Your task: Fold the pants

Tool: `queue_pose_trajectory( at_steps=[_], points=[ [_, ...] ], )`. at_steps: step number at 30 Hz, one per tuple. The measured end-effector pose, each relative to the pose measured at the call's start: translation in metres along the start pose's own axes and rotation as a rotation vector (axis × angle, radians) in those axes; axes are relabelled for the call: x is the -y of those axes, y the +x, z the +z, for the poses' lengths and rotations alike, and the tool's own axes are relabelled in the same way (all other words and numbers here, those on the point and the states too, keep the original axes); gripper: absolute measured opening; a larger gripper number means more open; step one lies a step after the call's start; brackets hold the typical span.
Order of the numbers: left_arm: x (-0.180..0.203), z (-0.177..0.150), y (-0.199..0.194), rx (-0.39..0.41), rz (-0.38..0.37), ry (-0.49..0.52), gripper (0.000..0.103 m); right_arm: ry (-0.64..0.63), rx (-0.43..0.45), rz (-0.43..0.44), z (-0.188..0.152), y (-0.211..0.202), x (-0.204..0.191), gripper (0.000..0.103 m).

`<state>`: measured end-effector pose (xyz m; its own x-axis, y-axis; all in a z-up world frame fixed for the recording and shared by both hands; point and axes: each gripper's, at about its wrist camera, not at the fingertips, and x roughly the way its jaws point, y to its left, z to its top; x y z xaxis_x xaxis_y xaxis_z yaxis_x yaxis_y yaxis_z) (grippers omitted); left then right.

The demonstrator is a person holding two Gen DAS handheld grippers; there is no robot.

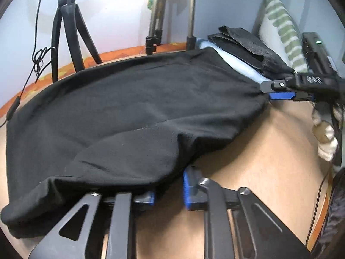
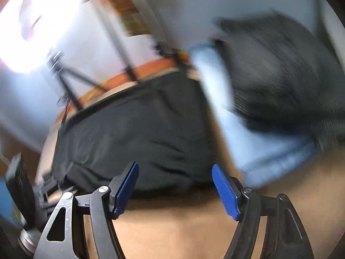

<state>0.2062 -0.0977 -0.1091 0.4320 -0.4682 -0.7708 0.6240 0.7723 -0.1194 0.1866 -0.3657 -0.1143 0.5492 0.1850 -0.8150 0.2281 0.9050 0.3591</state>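
Black pants (image 1: 138,112) lie spread and folded over on the tan table (image 1: 269,151). My left gripper (image 1: 170,188) is at their near edge; cloth drapes over its left pad, and the pads stand a little apart with cloth between them. The right gripper (image 1: 280,91) shows in the left wrist view at the pants' right corner. In the blurred right wrist view the right gripper (image 2: 175,188) is open and empty, just short of the pants (image 2: 138,142), its blue pads (image 2: 225,192) wide apart.
A stack of folded clothes, black (image 1: 248,47) on light blue (image 1: 243,69), sits at the table's far right. A striped pillow (image 1: 280,28) stands behind it. A black tripod (image 1: 69,26) and metal stand legs (image 1: 189,15) are beyond the far edge.
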Motion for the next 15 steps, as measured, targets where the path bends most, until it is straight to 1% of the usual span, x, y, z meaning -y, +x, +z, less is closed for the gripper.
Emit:
queue_pose_trajectory(
  at_steps=[3,4,5,6,7,10,11,12,13,15],
  points=[
    [0.001,-0.007,-0.007,-0.006,-0.021,-0.005,0.010,0.104,-0.041,0.035,-0.006,0.008,0.026,0.076],
    [0.003,-0.009,-0.009,-0.008,-0.016,0.006,0.010,0.104,-0.018,0.045,-0.006,0.006,0.027,0.076],
    [0.005,-0.012,-0.012,-0.009,-0.004,0.029,0.010,0.098,-0.015,0.039,-0.006,0.006,0.026,0.077],
    [0.008,-0.015,-0.013,-0.009,0.005,0.046,0.010,0.095,-0.013,0.048,-0.005,0.008,0.024,0.080],
    [0.009,-0.017,-0.014,-0.012,0.013,0.062,0.010,0.091,-0.010,0.058,-0.005,0.009,0.022,0.081],
    [0.013,-0.024,-0.017,-0.020,0.021,0.087,0.010,0.069,-0.017,0.093,-0.001,0.017,0.010,0.080],
    [0.013,-0.025,-0.019,-0.020,0.018,0.089,0.010,0.067,-0.011,0.083,-0.001,0.017,0.007,0.079],
    [0.012,-0.026,-0.020,-0.021,0.011,0.089,0.010,0.066,-0.004,0.072,0.000,0.018,0.002,0.073],
    [0.011,-0.027,-0.021,-0.021,0.002,0.086,0.010,0.062,0.001,0.064,0.001,0.020,0.002,0.058],
    [0.010,-0.029,-0.023,-0.018,-0.006,0.084,0.010,0.066,-0.009,0.067,0.005,0.025,0.001,0.034]
  ],
)
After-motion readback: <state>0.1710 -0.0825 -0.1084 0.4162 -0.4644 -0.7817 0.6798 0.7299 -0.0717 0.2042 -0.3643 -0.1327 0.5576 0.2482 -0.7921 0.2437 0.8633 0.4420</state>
